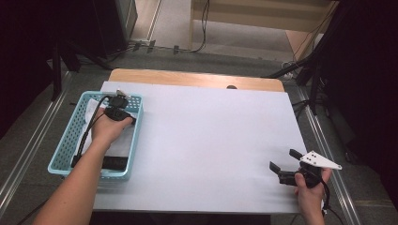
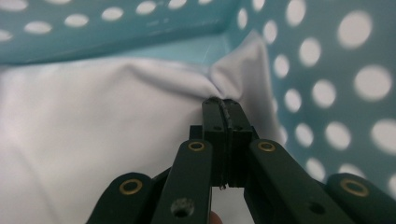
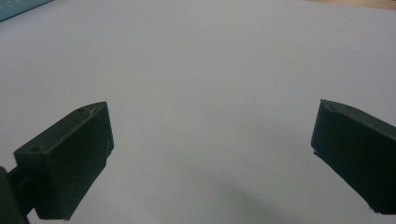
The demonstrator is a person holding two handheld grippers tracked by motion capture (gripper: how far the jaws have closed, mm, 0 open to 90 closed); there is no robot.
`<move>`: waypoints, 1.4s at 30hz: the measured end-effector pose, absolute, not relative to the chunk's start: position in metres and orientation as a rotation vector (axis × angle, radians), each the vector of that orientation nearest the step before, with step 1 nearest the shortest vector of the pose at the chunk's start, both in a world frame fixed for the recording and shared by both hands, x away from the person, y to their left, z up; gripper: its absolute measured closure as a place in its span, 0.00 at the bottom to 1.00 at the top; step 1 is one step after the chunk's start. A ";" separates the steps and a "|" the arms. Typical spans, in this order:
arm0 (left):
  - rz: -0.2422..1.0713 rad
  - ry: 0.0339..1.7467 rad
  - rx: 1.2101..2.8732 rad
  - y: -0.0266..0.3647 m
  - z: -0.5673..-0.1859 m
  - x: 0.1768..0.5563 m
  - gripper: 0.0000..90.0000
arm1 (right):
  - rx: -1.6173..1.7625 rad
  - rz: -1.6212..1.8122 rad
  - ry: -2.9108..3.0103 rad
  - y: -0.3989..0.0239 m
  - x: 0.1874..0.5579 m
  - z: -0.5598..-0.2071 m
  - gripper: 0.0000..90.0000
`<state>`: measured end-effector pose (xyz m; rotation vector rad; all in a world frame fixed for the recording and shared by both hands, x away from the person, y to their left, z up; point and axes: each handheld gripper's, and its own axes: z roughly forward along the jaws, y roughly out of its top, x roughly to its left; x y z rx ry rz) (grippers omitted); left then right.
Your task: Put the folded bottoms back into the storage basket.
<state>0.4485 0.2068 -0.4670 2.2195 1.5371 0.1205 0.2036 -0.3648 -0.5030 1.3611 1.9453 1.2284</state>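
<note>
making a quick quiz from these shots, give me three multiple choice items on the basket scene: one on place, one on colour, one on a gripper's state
1. Where is the left gripper?
A. inside the basket
B. at the table's far right corner
C. on the floor

2. What colour is the basket?
A. red
B. turquoise
C. black

3. How do the right gripper's jaws stand?
A. shut on a cloth
B. shut on nothing
C. wide open

Answers:
1. A, the high view shows it lowered into the basket over the white cloth.
2. B, its perforated walls are turquoise.
3. C, bare table shows between its two jaws.
</note>
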 end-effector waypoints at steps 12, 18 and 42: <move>0.242 1.537 2.004 0.208 -0.457 0.452 0.89 | 1.367 1.226 1.947 -0.368 0.205 -0.506 0.00; 0.357 1.395 1.945 0.213 -0.427 0.425 0.58 | 1.365 1.231 1.936 -0.370 0.204 -0.505 0.00; 0.427 1.071 1.755 0.226 -0.408 0.302 0.00 | 1.343 1.237 1.912 -0.368 0.201 -0.500 0.00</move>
